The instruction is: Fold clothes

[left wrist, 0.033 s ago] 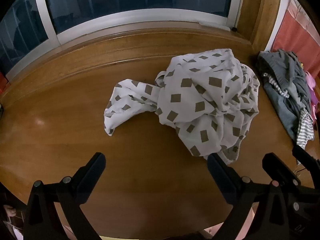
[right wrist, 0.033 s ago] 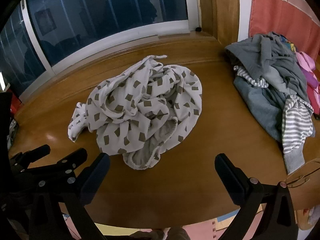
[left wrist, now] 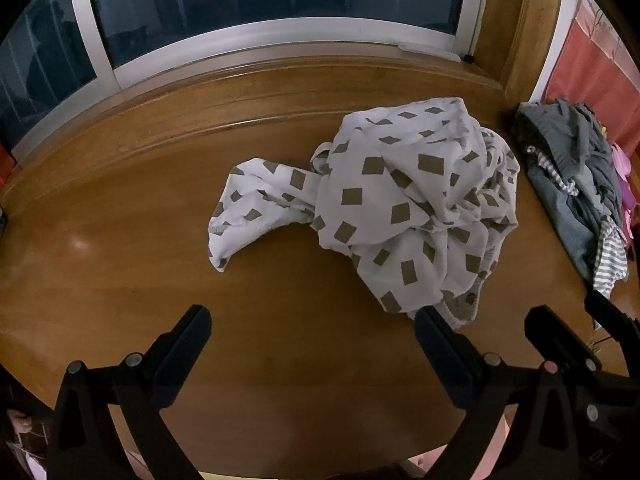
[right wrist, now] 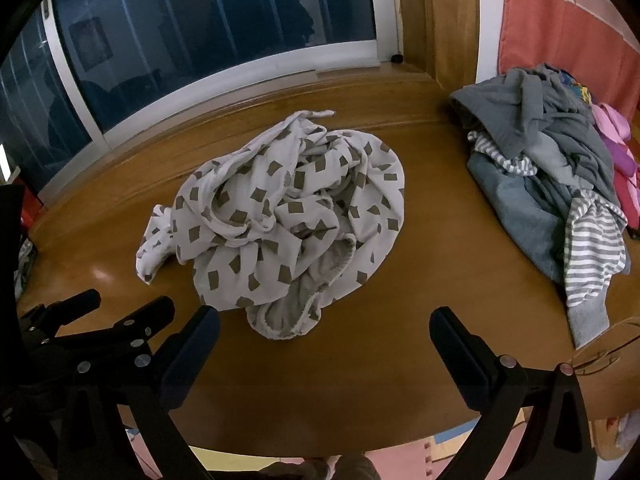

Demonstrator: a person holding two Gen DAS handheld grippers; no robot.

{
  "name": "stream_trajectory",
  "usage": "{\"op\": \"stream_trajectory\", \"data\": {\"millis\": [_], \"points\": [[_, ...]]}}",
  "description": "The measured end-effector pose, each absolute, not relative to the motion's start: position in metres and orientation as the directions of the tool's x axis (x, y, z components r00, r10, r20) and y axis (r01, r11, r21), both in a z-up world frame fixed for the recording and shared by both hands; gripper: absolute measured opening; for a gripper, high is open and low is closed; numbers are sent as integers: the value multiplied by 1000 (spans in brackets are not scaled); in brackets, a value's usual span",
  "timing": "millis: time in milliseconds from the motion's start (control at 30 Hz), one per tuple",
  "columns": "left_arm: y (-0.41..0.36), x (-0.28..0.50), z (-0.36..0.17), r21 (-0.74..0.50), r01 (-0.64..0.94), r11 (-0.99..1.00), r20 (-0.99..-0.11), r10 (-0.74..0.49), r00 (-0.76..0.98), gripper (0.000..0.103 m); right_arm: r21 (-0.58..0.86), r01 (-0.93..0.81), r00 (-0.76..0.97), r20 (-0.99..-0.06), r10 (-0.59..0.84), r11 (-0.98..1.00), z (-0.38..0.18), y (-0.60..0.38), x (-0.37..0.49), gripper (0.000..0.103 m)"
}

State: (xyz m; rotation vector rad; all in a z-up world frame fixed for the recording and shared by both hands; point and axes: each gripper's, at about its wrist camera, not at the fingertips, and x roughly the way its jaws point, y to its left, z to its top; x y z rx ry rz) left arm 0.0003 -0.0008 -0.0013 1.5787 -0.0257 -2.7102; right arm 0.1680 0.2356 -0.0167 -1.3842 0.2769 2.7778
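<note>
A white garment with brown squares (left wrist: 404, 208) lies crumpled in a heap on the wooden table (left wrist: 120, 264), one loose end trailing to the left. My left gripper (left wrist: 312, 320) hovers open just in front of it, and its right finger (left wrist: 440, 344) is close to the heap's near hem. In the right wrist view the same garment (right wrist: 288, 216) sits ahead of my right gripper (right wrist: 324, 316), which is open and holds nothing. An elastic hem faces that gripper.
A pile of grey, blue and striped clothes (right wrist: 552, 184) lies at the table's right side, with pink items behind it. A window frame (left wrist: 260, 36) runs along the back. A red curtain (right wrist: 568, 28) hangs at the right. The table's near edge is right below both grippers.
</note>
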Motion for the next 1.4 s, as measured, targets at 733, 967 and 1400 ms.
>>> {"op": "stream_trajectory", "data": {"millis": [733,967,1400], "points": [[-11,-4,2,10,-16,-1000,-877,-1,-481,103,142,-116,-597,-801,-45,-983,-18,234,167,103],[-17,-10,1,11,-19,-1000,-878,-1,-478,103,143,-115,-595,-802,-47,-983,-17,233,167,103],[-16,-12,-5,17,-23,-1000,-874,-4,-487,103,138,-121,-592,-805,-40,-983,-18,223,165,103]]}}
